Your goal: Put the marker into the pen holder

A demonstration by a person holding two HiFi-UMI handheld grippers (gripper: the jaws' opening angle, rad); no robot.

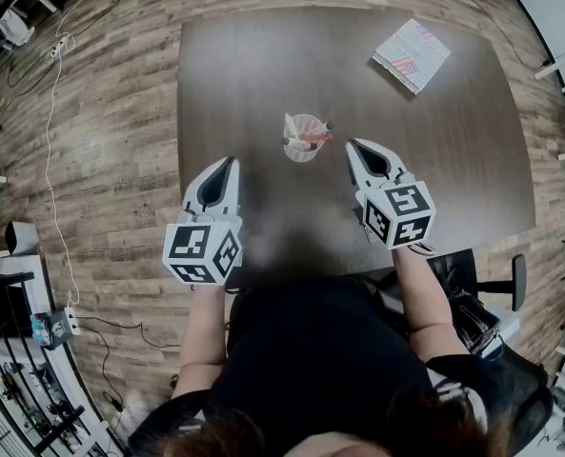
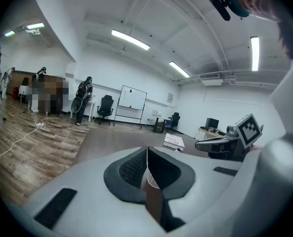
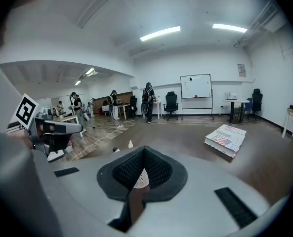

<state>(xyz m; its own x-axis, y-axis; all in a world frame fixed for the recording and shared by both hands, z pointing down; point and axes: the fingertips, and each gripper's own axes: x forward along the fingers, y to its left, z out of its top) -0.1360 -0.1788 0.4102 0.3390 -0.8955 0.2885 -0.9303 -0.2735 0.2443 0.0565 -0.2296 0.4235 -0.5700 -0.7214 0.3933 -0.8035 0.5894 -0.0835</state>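
Observation:
A white mesh pen holder (image 1: 302, 149) stands near the middle of the dark table (image 1: 244, 65). Markers stick out of its top, among them a red one (image 1: 313, 139) and a white one (image 1: 289, 127). My left gripper (image 1: 232, 161) hovers to the holder's left, a little nearer to me, jaws shut and empty. My right gripper (image 1: 351, 143) is just right of the holder, also shut with nothing between its tips. In the left gripper view the holder (image 2: 151, 181) shows low behind the closed jaws (image 2: 147, 148). In the right gripper view the holder (image 3: 140, 179) shows behind the closed jaws (image 3: 144, 148), with marker tips (image 3: 130, 143) above.
A book with a flag-pattern cover (image 1: 412, 54) lies at the table's far right corner. An office chair (image 1: 496, 284) stands by my right side. A cable (image 1: 51, 150) runs over the wood floor on the left. People, chairs and a whiteboard (image 3: 195, 86) are far back.

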